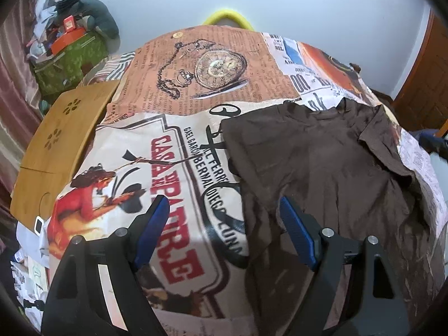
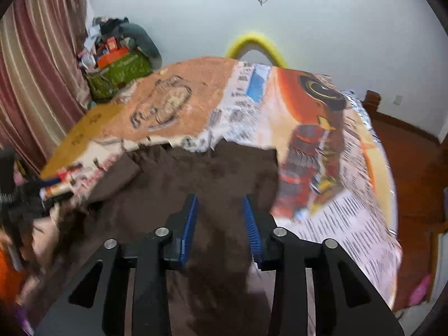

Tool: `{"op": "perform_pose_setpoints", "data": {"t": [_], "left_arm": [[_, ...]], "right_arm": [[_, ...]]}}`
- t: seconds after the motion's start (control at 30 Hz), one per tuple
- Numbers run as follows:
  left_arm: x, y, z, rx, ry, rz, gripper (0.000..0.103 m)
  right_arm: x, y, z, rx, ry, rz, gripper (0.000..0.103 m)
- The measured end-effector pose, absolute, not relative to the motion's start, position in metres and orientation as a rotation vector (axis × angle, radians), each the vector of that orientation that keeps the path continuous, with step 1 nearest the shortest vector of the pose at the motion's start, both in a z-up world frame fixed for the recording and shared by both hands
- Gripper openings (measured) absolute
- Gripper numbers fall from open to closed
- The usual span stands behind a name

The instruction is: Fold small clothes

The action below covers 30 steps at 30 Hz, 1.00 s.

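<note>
Left wrist view: one brown garment [image 1: 322, 162] lies spread on the printed cloth [image 1: 173, 89], filling the centre and right of the frame, its long axis running from bottom centre toward the upper right. The left gripper [image 1: 224, 221] hangs released, jaws wide, holding nothing, astride the garment's left edge.

Right wrist view, blurred: the same single garment [image 2: 201, 173] fills the lower centre, directly beneath and ahead of the right gripper [image 2: 219, 218], whose jaws stand apart and empty. Both grippers look equally near.
</note>
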<state>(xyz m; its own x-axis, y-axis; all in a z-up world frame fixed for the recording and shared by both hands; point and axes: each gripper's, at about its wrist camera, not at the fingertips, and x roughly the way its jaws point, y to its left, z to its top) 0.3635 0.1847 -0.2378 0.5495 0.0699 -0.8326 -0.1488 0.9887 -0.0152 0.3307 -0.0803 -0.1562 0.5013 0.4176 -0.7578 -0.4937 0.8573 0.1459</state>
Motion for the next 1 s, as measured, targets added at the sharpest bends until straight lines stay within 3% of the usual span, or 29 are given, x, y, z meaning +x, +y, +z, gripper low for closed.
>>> {"op": "perform_pose_setpoints", "data": {"t": [0.27,0.5,0.83,1.0], "left_arm": [[0.389,0.18,-0.277,-0.147,1.109,0.118,0.082],[0.395,0.171,-0.278,-0.11,1.109,0.133,0.087],[0.353,0.156,-0.227,-0.036,1.031,0.129,0.087],[0.314,0.15,-0.194,0.001,0.977,0.128,0.087]], "right_arm": [[0.314,-0.075,-0.205,-0.193,0.969,0.576,0.032],[0.327,-0.074,-0.215,-0.123,0.983,0.564,0.036],[0.295,-0.085,-0.176,-0.136,0.923,0.547,0.037],[0.263,-0.096,-0.141,-0.122,0.859,0.543,0.044]]}}
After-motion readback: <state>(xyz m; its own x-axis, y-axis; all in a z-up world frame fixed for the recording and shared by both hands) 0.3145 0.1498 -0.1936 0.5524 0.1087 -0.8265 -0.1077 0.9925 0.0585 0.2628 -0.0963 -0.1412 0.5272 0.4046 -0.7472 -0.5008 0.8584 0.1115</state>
